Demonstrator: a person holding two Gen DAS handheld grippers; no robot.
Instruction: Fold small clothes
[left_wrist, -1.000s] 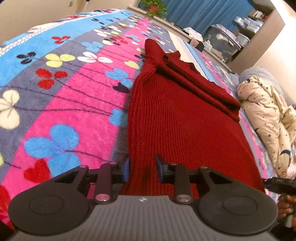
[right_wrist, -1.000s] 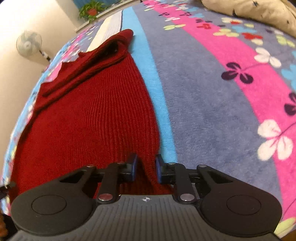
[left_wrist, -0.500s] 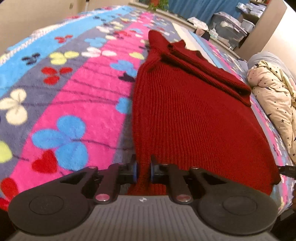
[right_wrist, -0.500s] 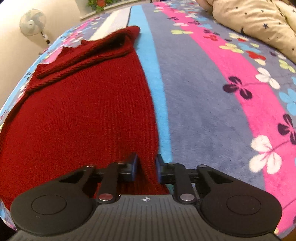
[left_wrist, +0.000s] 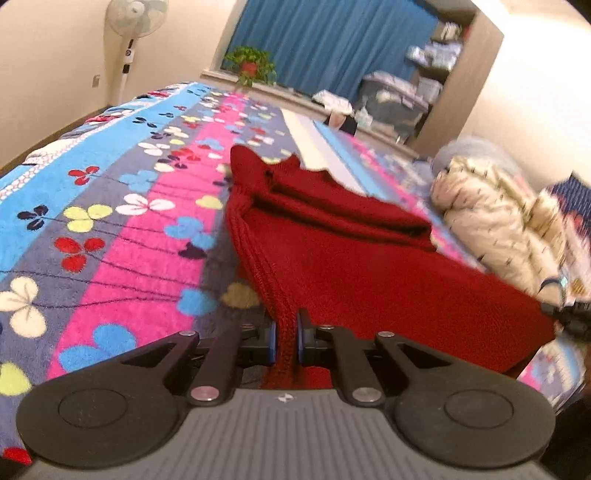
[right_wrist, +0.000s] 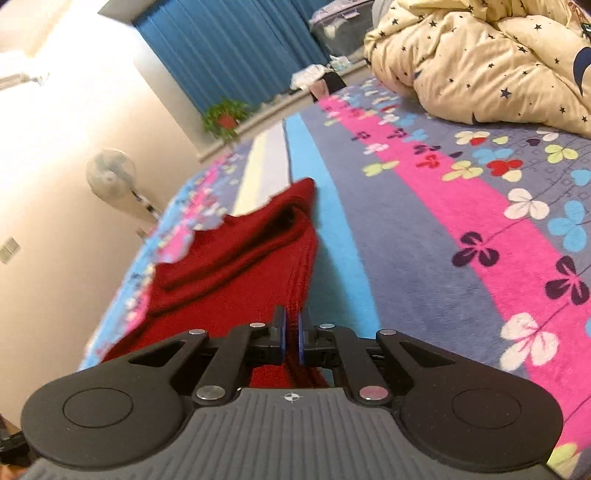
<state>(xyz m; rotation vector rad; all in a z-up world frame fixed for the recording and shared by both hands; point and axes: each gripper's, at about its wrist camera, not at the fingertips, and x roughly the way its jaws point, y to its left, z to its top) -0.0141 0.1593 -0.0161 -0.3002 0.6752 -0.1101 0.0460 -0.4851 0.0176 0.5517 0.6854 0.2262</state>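
Left wrist: red sweater (left_wrist: 369, 266), no legible writing.

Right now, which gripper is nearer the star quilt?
Right. The right gripper grips the sweater corner on the quilt's side; the left gripper grips the far corner.

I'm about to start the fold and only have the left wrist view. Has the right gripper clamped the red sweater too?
Observer: Yes. The right gripper is shut on the red sweater, with the side edge bunched between its pads.
Operator: What lies beside that edge?
Observer: The light blue stripe of the blanket runs alongside it, with nothing on it.
Operator: Is the bedding pile close on that side?
Observer: No. The star-print quilt sits well apart, with grey and pink stripes between it and the sweater.
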